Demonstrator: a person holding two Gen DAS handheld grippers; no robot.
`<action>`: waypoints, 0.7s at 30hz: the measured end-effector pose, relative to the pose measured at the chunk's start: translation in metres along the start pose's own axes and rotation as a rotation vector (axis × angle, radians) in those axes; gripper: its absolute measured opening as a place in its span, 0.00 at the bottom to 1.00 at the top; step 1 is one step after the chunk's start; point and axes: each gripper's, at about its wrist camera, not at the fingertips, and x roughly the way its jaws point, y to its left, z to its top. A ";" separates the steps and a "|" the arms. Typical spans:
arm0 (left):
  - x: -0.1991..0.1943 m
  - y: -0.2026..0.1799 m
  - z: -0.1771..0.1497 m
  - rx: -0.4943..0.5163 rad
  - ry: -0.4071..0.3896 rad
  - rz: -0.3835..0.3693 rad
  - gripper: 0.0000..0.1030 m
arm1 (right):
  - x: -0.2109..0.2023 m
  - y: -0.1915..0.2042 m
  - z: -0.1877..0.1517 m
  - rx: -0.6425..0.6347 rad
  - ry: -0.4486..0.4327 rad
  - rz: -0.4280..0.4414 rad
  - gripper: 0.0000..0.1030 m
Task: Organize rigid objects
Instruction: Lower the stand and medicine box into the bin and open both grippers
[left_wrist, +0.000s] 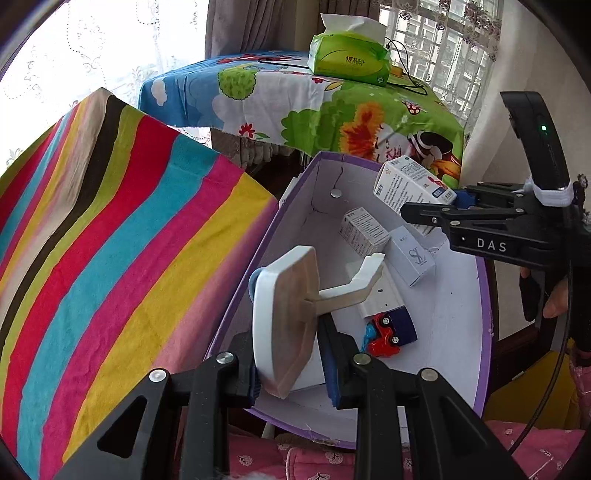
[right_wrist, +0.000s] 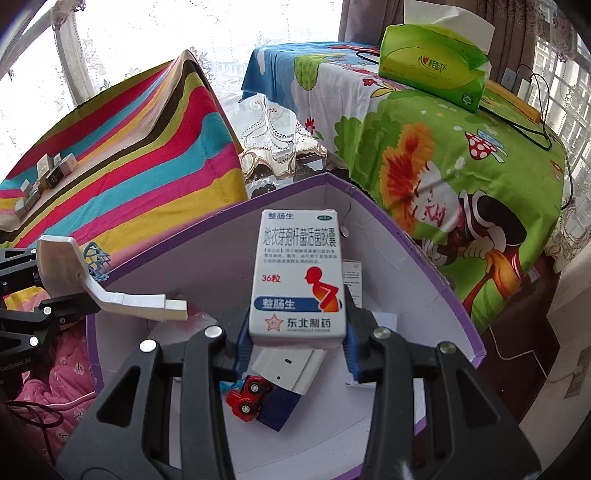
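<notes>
My left gripper (left_wrist: 291, 373) is shut on the flat plate of a white plastic bracket (left_wrist: 284, 325), whose bent arm reaches over the open purple box (left_wrist: 480, 332). The right wrist view shows the same bracket (right_wrist: 110, 291) at the left, above the purple box's rim (right_wrist: 221, 218). My right gripper (right_wrist: 295, 354) is shut on a white medicine carton (right_wrist: 299, 277) with a red figure, held above the box interior. In the box lie a red toy car (right_wrist: 247, 398), a dark blue box (right_wrist: 277, 410), a white device (right_wrist: 288, 365) and small white cartons (left_wrist: 364, 230).
A striped cloth surface (left_wrist: 110, 240) lies left of the box, with several small boxes (right_wrist: 48, 173) on it. Behind is a cartoon-print tablecloth (left_wrist: 295, 103) carrying a green tissue pack (left_wrist: 351, 59) and cables. A pink quilt (left_wrist: 332, 458) lies below the box.
</notes>
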 end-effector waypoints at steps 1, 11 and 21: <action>0.003 -0.002 -0.001 0.005 0.009 -0.004 0.27 | 0.001 -0.004 -0.002 0.006 0.009 -0.006 0.43; 0.027 -0.024 -0.016 0.072 0.111 -0.038 0.27 | 0.023 -0.014 -0.015 0.017 0.093 -0.022 0.43; 0.031 -0.037 -0.020 0.125 0.132 -0.067 0.28 | 0.032 -0.017 -0.022 0.010 0.163 -0.041 0.43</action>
